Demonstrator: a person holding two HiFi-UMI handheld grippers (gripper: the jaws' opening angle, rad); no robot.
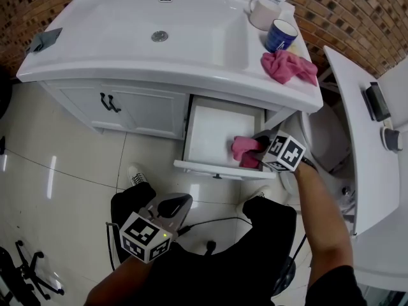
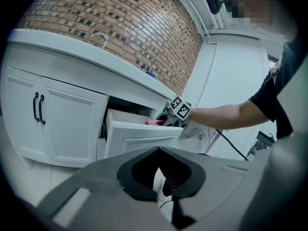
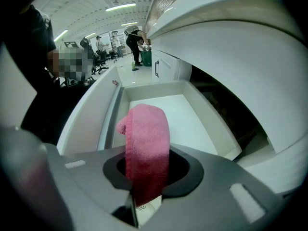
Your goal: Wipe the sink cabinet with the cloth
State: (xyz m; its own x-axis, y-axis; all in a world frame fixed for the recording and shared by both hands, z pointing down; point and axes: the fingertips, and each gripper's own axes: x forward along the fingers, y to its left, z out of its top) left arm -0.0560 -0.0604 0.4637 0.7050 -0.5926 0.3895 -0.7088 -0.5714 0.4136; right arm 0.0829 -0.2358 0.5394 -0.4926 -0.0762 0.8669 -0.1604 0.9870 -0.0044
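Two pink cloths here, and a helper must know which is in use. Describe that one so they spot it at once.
Find the white sink cabinet; under the right of its countertop an open drawer sticks out. The cloth in use sits in that drawer, clamped in the right gripper. The other pink cloth lies loose on the countertop beside a blue mug.

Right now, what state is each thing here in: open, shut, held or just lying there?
Drawer: pulled open.
Cabinet doors: shut.
Right gripper: shut on the pink cloth, over the drawer.
Left gripper: shut, nothing in it.
Second pink cloth: lying crumpled on the countertop.
Blue mug: upright.
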